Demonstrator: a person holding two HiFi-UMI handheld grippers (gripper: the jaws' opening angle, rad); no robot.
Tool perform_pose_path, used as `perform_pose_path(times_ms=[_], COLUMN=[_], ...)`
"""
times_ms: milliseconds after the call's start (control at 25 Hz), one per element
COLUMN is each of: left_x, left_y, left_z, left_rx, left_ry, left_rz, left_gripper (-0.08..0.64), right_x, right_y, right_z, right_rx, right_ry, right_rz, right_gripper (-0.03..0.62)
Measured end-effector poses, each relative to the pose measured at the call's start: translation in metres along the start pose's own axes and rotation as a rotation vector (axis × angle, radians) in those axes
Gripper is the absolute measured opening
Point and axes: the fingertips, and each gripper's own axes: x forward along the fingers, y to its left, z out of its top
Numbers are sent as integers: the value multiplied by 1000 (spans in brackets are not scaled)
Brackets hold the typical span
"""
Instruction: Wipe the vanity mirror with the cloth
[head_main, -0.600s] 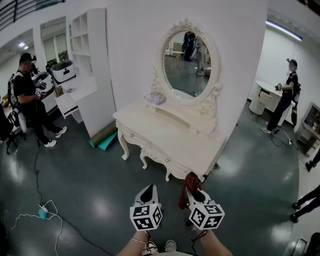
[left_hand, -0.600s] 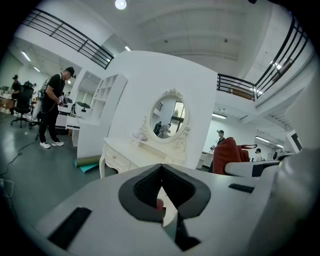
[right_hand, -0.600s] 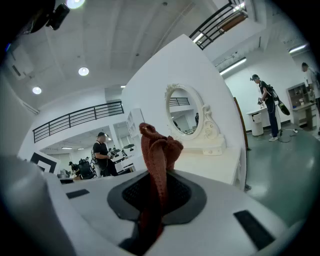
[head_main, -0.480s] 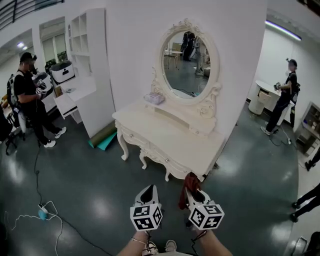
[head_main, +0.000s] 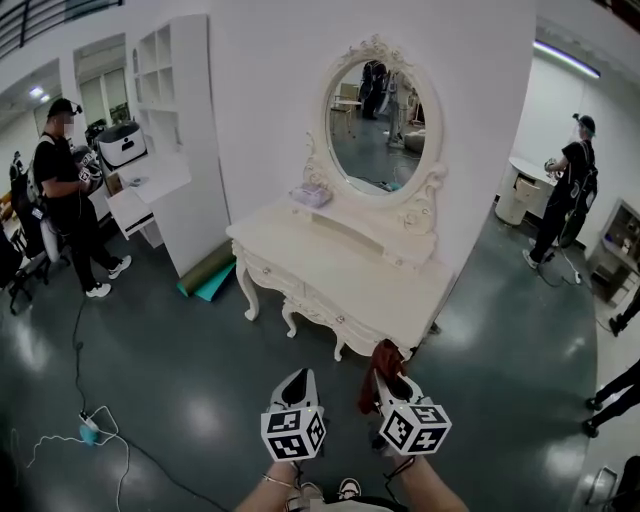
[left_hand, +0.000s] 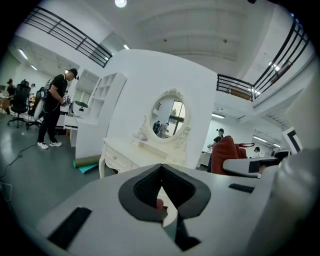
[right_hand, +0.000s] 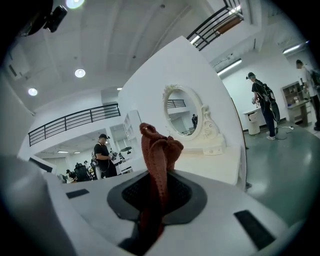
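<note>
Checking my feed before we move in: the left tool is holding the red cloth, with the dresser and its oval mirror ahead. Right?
Not quite. The red cloth is clamped in the right tool, as the right gripper view shows; the left tool is shut on nothing. The dresser and its oval mirror are indeed ahead.

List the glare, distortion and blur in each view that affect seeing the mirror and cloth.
Head view: fisheye bows straight edges, light glares in patches off the glossy floor, the vanity mirror is sharp. Left gripper view: black vignetted corners, mirror small but clear. Right gripper view: the cloth fills the near centre, slightly soft; ceiling lamps bloom.
</note>
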Motion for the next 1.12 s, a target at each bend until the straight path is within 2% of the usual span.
perform_pose_path(times_ms=[360,560,840,1120], left_x=[-2,15,66,142], left_y=[50,70,92,109], left_z=[0,8,19,56], left_rx=[-14,-21,-6,2], left_ry=[15,13,22,14], left_rz=[38,48,53,62], left_gripper=[3,3,3,3], right_x=[22,46,107,186], right_y=[4,6,-10,-34], right_z=[-16,-17,-5,26], right_rx=[51,45,48,46], right_ry=[14,22,27,32], right_rz=[-43,-45,-51,-45], right_gripper=[61,61,61,61])
